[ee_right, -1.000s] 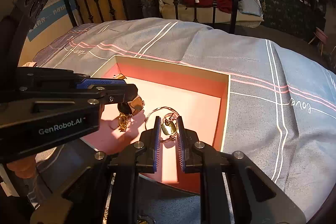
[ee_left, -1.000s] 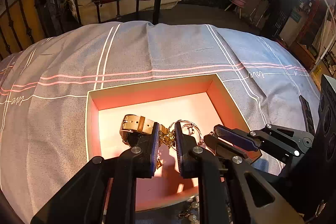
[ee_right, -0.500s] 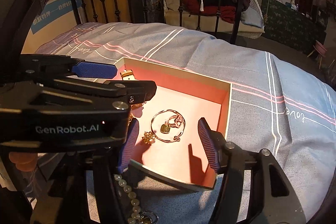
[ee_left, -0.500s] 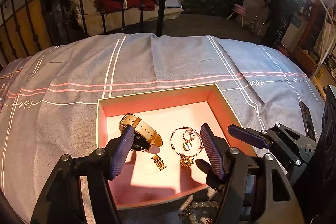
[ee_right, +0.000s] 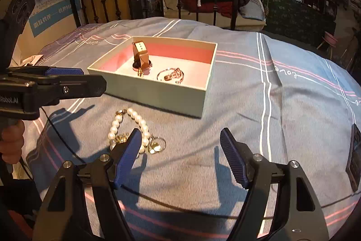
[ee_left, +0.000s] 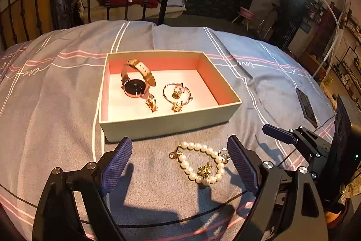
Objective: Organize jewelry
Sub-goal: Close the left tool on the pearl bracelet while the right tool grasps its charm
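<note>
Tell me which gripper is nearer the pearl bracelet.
Left, marginally. The pearl bracelet lies between the open left gripper's fingers, toward its right one. The right gripper is offset, its left finger overlapping the bracelet.

Partial white lettering "Robot.AI" on left gripper (ee_right: 52, 85) body, far-left edge of right wrist view. Cursive "love" printed on bedspread (ee_right: 284, 73), reading upside down. Chinese characters on blue sign (ee_right: 53, 16), left wall, illegible.
</note>
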The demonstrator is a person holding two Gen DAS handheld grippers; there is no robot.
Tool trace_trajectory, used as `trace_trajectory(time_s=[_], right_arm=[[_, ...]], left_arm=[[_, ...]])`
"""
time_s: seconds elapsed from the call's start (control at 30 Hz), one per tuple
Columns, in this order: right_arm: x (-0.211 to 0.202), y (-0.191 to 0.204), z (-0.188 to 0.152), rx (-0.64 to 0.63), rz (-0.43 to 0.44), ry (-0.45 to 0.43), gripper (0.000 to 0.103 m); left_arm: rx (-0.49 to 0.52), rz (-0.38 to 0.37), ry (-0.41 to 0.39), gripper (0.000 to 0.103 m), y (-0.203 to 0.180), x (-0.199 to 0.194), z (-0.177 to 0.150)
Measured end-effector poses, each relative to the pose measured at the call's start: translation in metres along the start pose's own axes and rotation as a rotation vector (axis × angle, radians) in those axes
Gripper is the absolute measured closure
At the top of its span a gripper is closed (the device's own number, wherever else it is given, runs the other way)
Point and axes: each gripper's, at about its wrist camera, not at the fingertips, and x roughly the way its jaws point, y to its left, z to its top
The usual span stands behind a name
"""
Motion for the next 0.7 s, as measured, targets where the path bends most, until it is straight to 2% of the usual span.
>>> trace_trajectory(time_s=[0.07,0.13,0.3,0.6,0.67,0.7], right_arm=[[0.005,0.0,-0.007,-0.01,-0.009,0.031,0.042],[0.007,0.0,-0.012,-0.012,-0.001,0.042,0.045],[0.011,0.001,-0.013,-0.002,0.01,0.039,0.046],[0.017,0.005,-0.014,-0.016,0.008,0.044,0.046],[0.018,0.006,-0.012,-0.024,0.006,0.044,0.046],[0.02,0.007,-0.011,-0.029,0.006,0.045,0.046]], left_arm=[[0.012,0.025,0.038,0.022,-0.001,0.012,-0.008],[0.007,0.033,0.074,0.028,0.002,0.022,-0.013],[0.018,0.06,0.12,0.041,0.008,0.044,-0.013],[0.084,0.117,0.127,0.045,0.0,0.065,-0.007],[0.092,0.129,0.115,0.051,-0.003,0.065,-0.008],[0.088,0.124,0.11,0.058,-0.004,0.064,-0.007]])
